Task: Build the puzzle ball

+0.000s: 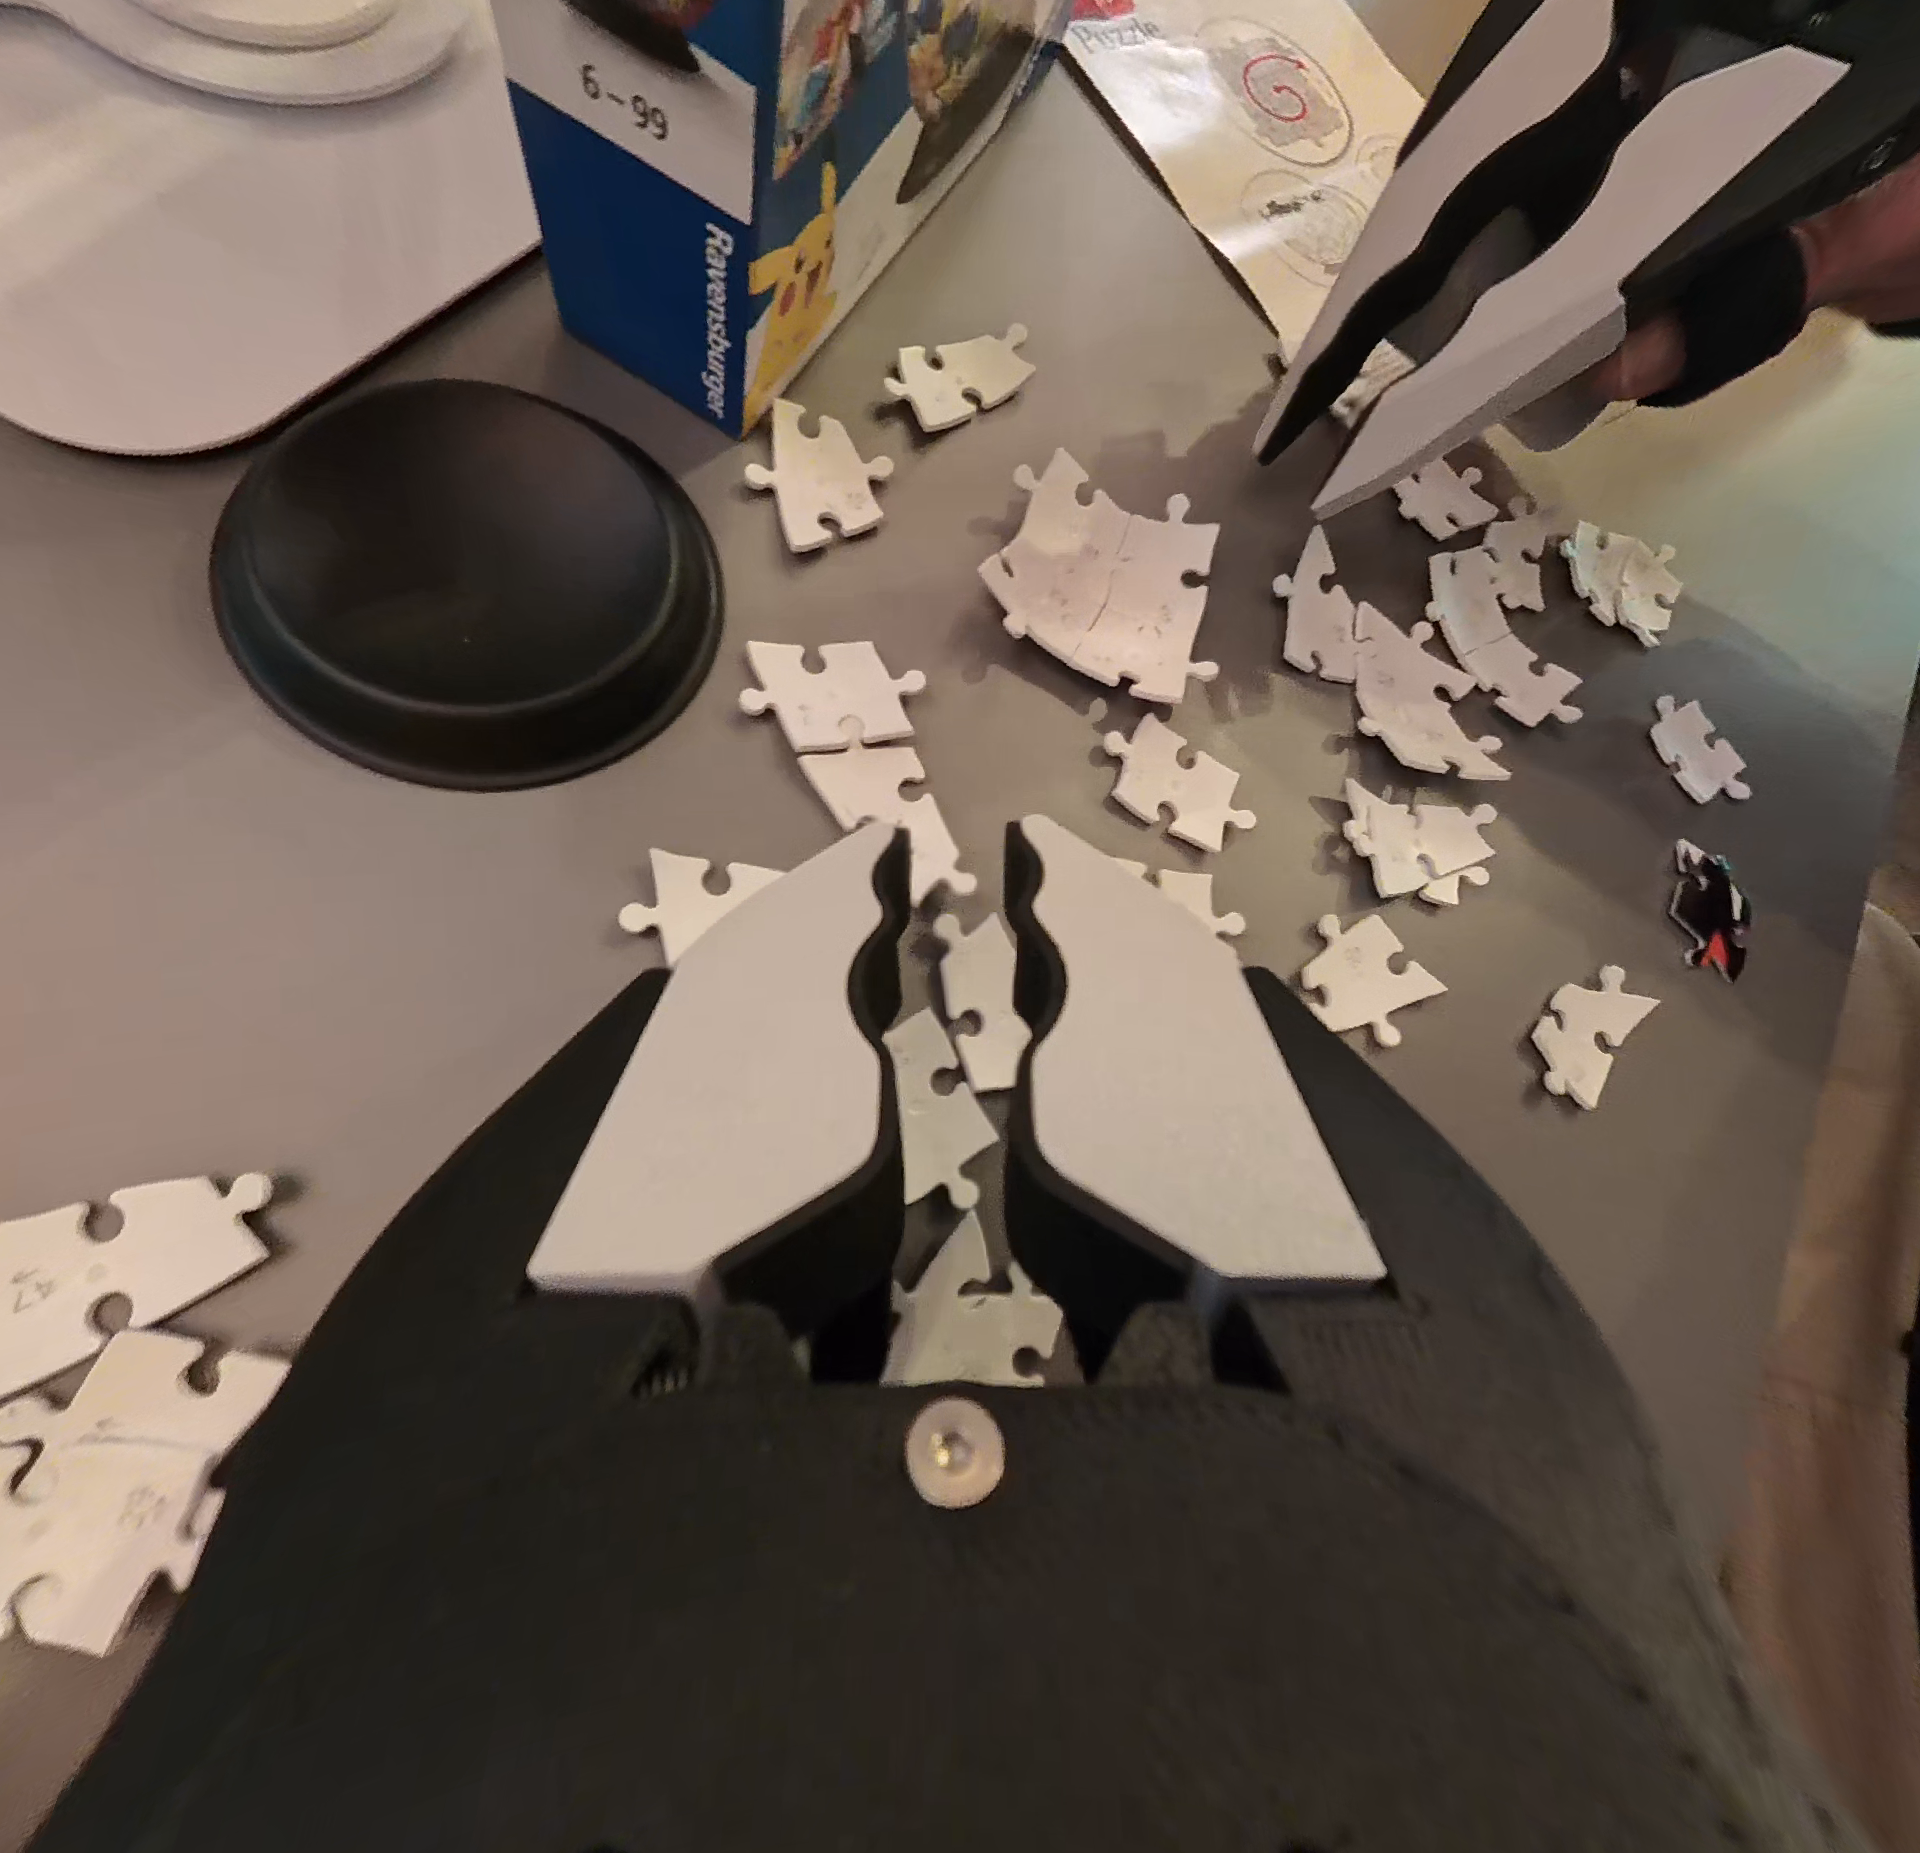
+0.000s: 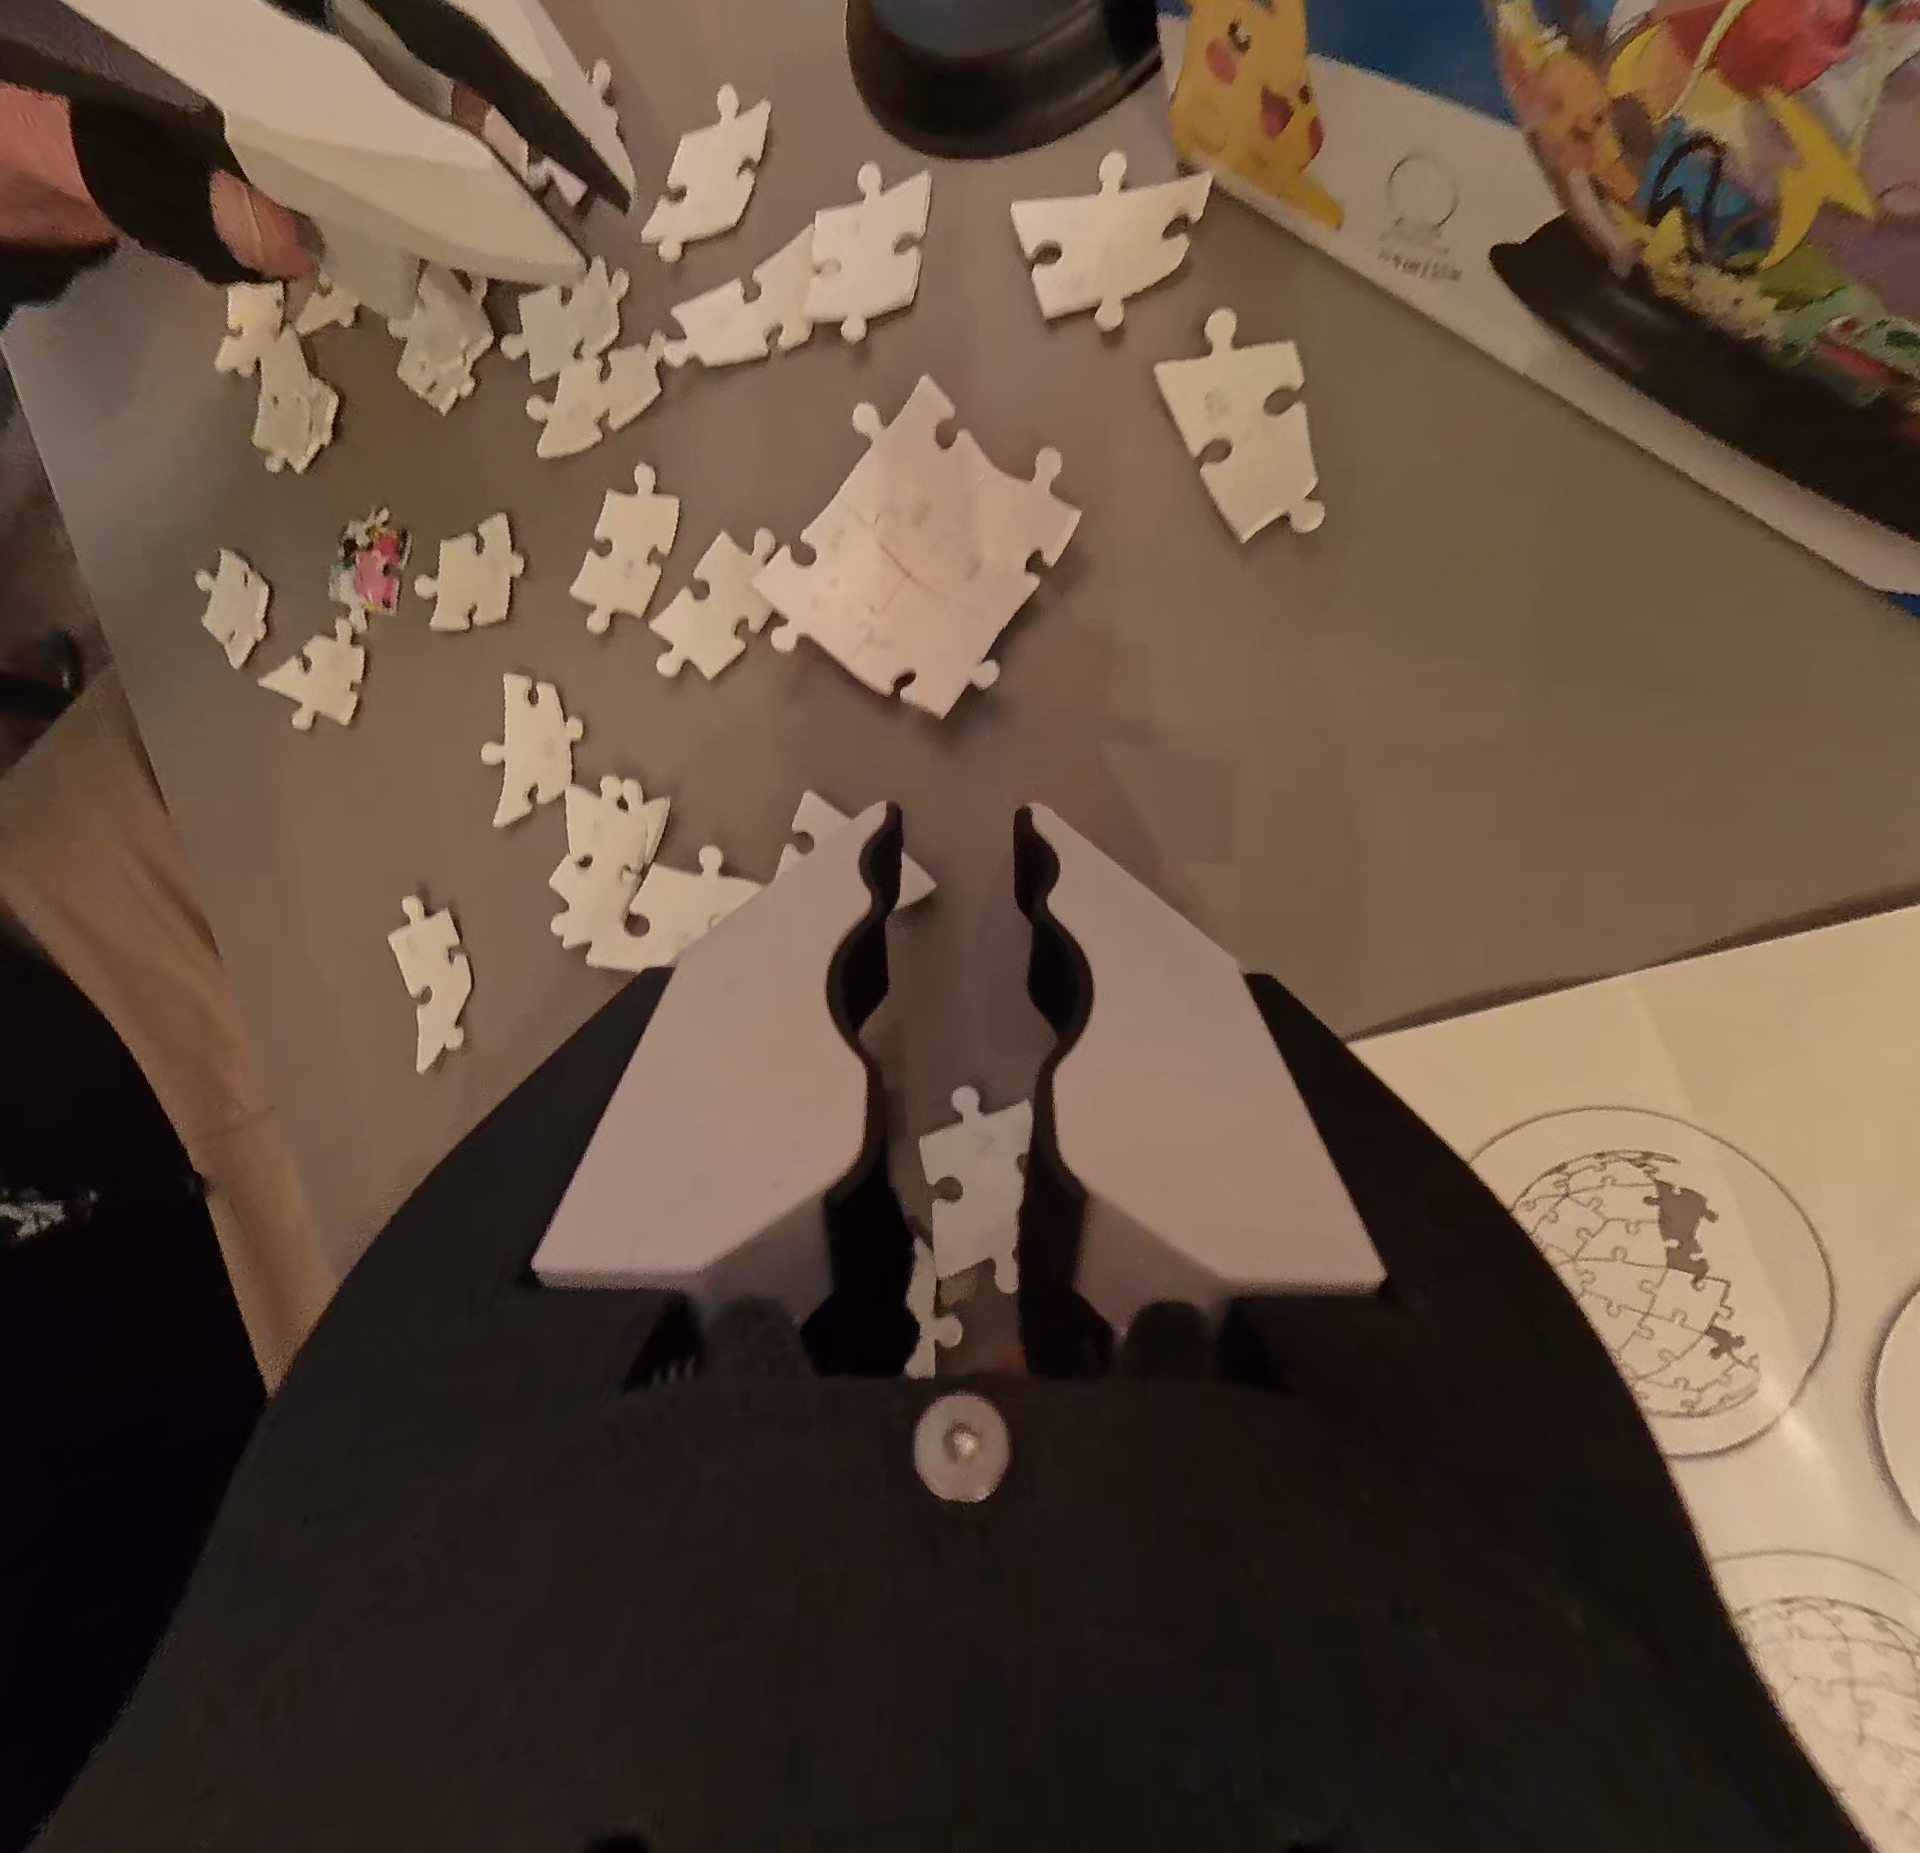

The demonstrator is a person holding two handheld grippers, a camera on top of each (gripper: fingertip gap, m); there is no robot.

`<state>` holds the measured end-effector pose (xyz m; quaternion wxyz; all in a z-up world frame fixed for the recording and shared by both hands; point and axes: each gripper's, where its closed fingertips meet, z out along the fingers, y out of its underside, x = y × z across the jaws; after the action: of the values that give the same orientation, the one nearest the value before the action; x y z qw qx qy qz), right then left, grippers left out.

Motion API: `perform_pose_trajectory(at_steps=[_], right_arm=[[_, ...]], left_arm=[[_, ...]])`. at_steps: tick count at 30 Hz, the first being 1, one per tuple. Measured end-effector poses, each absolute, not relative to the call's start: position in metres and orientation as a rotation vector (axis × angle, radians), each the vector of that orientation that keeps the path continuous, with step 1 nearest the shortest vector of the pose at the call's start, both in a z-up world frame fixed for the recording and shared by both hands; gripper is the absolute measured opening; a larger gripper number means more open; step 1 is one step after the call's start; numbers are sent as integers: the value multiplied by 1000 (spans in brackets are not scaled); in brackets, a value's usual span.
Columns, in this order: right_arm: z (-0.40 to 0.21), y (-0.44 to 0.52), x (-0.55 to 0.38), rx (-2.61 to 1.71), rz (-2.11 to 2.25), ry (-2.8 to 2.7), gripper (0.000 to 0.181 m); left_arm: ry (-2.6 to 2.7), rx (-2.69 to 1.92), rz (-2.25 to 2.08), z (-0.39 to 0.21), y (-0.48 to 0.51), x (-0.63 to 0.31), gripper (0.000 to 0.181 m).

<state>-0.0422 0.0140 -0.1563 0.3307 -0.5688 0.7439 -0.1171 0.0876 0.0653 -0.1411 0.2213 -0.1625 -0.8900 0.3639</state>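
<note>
— Left gripper (image 1: 956,847): slightly parted, holding nothing, loose white pieces (image 1: 961,1014) beneath it.
— Right gripper (image 2: 956,827)?
— Same. Joined curved section (image 2: 914,556) at twelve o'clock; probably sorting, next pinch a matching piece.

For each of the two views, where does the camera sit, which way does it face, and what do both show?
Left wrist view: on the left claw, looking forward and down at white puzzle pieces; a gloved hand shows.
Right wrist view: on the right claw, looking at the pieces from the opposite side.
Shared: black stand, puzzle box, joined patch, each other's claw.
</note>
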Motion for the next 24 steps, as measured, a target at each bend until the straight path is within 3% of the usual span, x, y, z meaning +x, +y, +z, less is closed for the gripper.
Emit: perform_pose_trajectory(at_steps=[8, 14, 24], right_arm=[[-166, 31, -54, -1559, -165, 1930, 22], [-169, 38, -49, -1523, -138, 1918, 7], [-158, 45, -40, -1476, -143, 1843, 2]], left_arm=[[-2451, -474, 999, -140, 66, 83, 17], [-2444, -492, 986, -142, 67, 76, 17], [-2437, -509, 982, -143, 67, 69, 16]])
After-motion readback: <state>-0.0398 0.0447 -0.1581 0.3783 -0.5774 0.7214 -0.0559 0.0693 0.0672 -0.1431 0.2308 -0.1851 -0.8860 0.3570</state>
